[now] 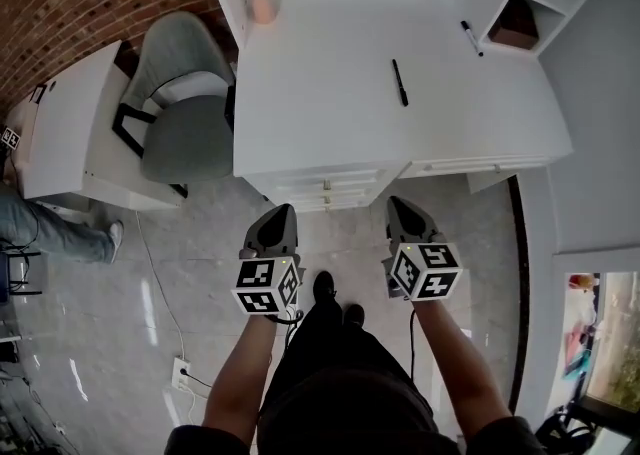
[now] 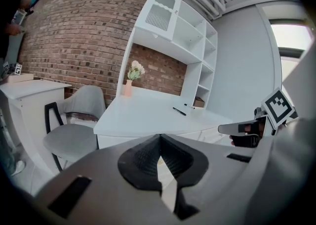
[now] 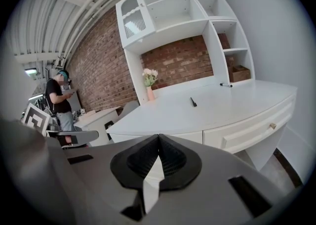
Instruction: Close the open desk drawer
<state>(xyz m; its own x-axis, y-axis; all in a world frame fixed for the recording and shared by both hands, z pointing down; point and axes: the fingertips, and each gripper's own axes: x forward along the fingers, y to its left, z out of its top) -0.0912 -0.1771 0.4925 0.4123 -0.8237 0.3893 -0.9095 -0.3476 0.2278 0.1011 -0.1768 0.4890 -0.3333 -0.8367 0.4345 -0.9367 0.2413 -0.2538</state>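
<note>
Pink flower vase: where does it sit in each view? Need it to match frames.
Head view: vase at top, left of centre, on the desk's far left corner.
Left gripper view: vase left of centre, in front of the brick wall.
Right gripper view: vase just left of centre, at the desk's back edge.
Shared landmark: black pen mid-desk, right of the vase in all three.

- No words, numbers or brand names can be read in any view.
- Black-and-white square markers (image 1: 268, 286), patterns rather than letters, show on the left gripper (image 1: 282, 213) and right gripper (image 1: 402, 205).
- A similar tag (image 2: 18, 67) sits on the side desk (image 2: 29, 88); it is too small to read.
</note>
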